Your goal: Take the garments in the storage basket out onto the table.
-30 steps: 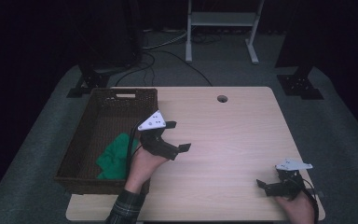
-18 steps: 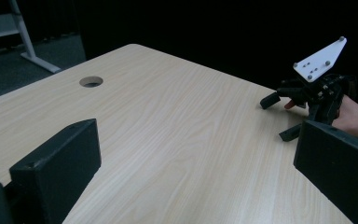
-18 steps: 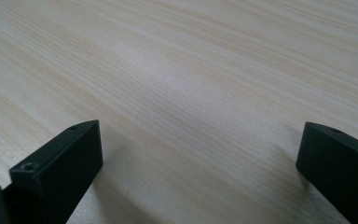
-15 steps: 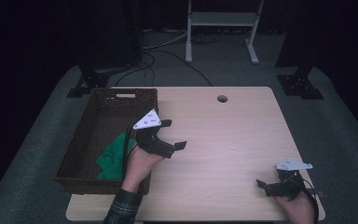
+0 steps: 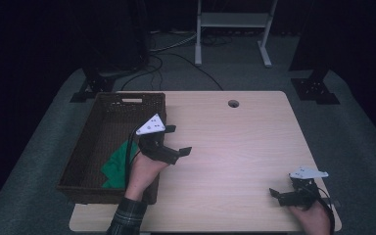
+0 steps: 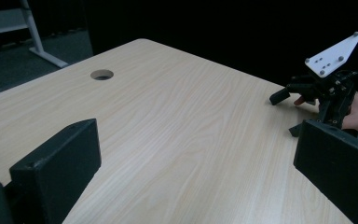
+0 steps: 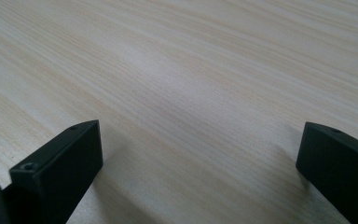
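Left of centre in the high view, your left gripper (image 5: pixel 176 139), jaws spread and empty, hovers beside the basket (image 5: pixel 85 147) holding the green cloth (image 5: pixel 120 164). Your right gripper (image 5: pixel 279 195), also spread, rests lower right. Reaching in carelessly could snag the wicker rim.
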The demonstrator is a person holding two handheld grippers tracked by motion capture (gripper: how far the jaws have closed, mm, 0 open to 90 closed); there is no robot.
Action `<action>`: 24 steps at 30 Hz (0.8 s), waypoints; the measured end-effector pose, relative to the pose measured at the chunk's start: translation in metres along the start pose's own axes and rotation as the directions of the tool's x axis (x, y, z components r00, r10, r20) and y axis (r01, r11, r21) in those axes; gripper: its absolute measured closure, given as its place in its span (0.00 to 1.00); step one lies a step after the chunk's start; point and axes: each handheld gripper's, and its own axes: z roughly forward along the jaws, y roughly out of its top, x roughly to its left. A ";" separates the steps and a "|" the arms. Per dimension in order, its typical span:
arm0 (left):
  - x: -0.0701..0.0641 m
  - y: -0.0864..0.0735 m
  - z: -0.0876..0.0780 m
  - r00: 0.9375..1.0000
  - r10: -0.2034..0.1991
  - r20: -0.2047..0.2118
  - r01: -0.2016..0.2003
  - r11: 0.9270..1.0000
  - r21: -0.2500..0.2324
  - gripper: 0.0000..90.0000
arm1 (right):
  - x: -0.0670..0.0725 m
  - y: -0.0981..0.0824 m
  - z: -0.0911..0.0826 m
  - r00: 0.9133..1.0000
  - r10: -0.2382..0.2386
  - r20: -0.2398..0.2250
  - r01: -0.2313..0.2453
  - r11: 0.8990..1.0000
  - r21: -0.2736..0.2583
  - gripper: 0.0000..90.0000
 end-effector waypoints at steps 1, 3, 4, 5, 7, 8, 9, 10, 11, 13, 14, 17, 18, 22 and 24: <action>0.000 0.000 0.000 1.000 0.001 0.000 -0.001 1.000 0.004 0.00 | 0.000 0.000 0.000 1.000 0.000 0.000 0.000 1.000 0.000 0.00; 0.001 -0.001 0.001 1.000 -0.002 0.000 0.002 1.000 0.007 0.00 | 0.000 0.000 0.000 1.000 -0.001 0.000 0.001 1.000 0.000 0.00; 0.001 -0.001 0.001 1.000 -0.001 0.000 0.001 1.000 0.009 0.00 | 0.000 0.000 0.000 1.000 -0.001 0.000 0.001 1.000 0.000 0.00; 0.002 -0.002 0.001 1.000 -0.002 -0.001 0.002 1.000 0.010 0.00 | 0.000 0.000 0.000 1.000 -0.001 0.000 0.001 1.000 0.000 0.00; 0.003 -0.003 0.001 1.000 -0.002 -0.001 0.002 1.000 0.012 0.00 | 0.000 0.000 0.000 1.000 -0.001 0.000 0.001 1.000 0.000 0.00; 0.004 -0.003 0.000 1.000 -0.004 -0.002 0.004 1.000 0.012 0.00 | 0.000 0.000 0.000 1.000 -0.002 0.000 0.002 1.000 0.000 0.00; 0.004 -0.004 0.000 1.000 -0.007 -0.004 0.007 1.000 0.013 0.00 | 0.000 0.000 0.000 1.000 -0.001 0.000 0.001 1.000 0.000 0.00; 0.005 -0.004 0.000 1.000 -0.008 -0.007 0.008 1.000 0.016 0.00 | 0.000 0.000 0.000 1.000 -0.002 0.000 0.002 1.000 0.000 0.00; 0.006 -0.005 0.000 1.000 -0.010 -0.007 0.010 1.000 0.016 0.00 | 0.000 0.000 0.000 1.000 -0.002 0.000 0.002 1.000 0.000 0.00; 0.007 -0.005 -0.001 1.000 -0.010 -0.008 0.010 1.000 0.015 0.00 | 0.000 0.000 0.000 1.000 -0.002 0.000 0.002 1.000 0.000 0.00; 0.007 -0.005 -0.001 1.000 -0.010 -0.008 0.010 1.000 0.015 0.00 | 0.000 0.000 0.000 1.000 -0.002 0.000 0.002 1.000 0.000 0.00; 0.009 -0.007 -0.001 1.000 -0.011 -0.011 0.012 1.000 0.018 0.00 | 0.000 0.000 0.000 1.000 -0.003 0.000 0.003 1.000 0.000 0.00; 0.009 -0.007 -0.001 1.000 -0.014 -0.011 0.014 1.000 0.019 0.00 | 0.000 0.000 0.000 1.000 -0.003 0.000 0.003 1.000 0.000 0.00; 0.012 -0.009 -0.002 1.000 -0.020 -0.018 0.020 1.000 0.018 0.00 | 0.000 0.000 0.000 1.000 -0.002 0.000 0.002 1.000 0.000 0.00; 0.013 -0.010 -0.003 1.000 -0.020 -0.017 0.020 1.000 0.016 0.00 | 0.000 0.000 0.000 1.000 -0.002 0.000 0.002 1.000 0.000 0.00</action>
